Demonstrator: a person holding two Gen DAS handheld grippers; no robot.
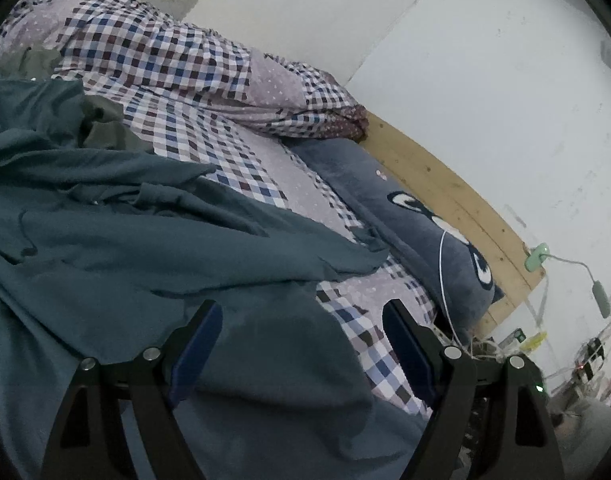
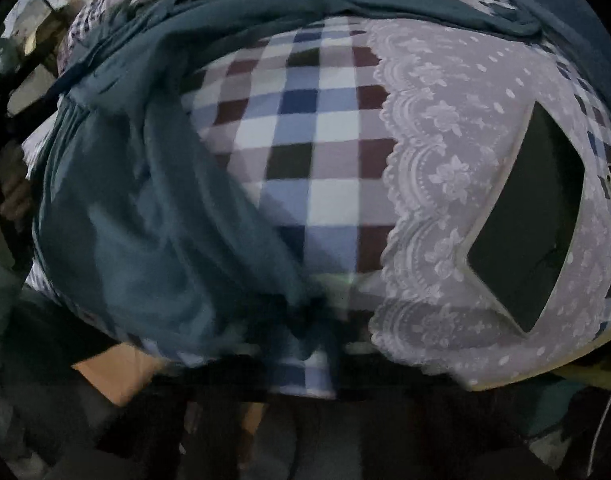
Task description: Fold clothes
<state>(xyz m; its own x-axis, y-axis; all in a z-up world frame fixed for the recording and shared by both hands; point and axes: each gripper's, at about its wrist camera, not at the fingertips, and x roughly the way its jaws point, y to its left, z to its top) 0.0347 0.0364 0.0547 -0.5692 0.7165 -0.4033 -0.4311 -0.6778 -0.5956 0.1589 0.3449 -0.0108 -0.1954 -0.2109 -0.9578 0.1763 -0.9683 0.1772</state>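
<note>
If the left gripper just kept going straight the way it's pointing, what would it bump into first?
Most likely the teal garment spread on the bed: it lies right ahead between the open left gripper fingers. Depth is hard to judge here.

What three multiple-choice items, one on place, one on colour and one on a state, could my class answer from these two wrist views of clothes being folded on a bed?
1. Where does the dark tablet with a pale rim lie?
A. on the lace-patterned lilac part of the bed cover
B. on the wooden headboard
C. on the floor

2. What colour is the large crumpled garment?
A. bright red
B. teal blue
C. yellow

3. How do the jaws of the left gripper stand?
A. shut on the garment
B. shut on the pillow
C. wide apart, pressing on nothing

Answers:
1 A, the right wrist view shows the tablet resting on the lilac lace cover.
2 B, the cloth is teal in both views.
3 C, the left wrist view shows both blue pads apart above the cloth.
</note>
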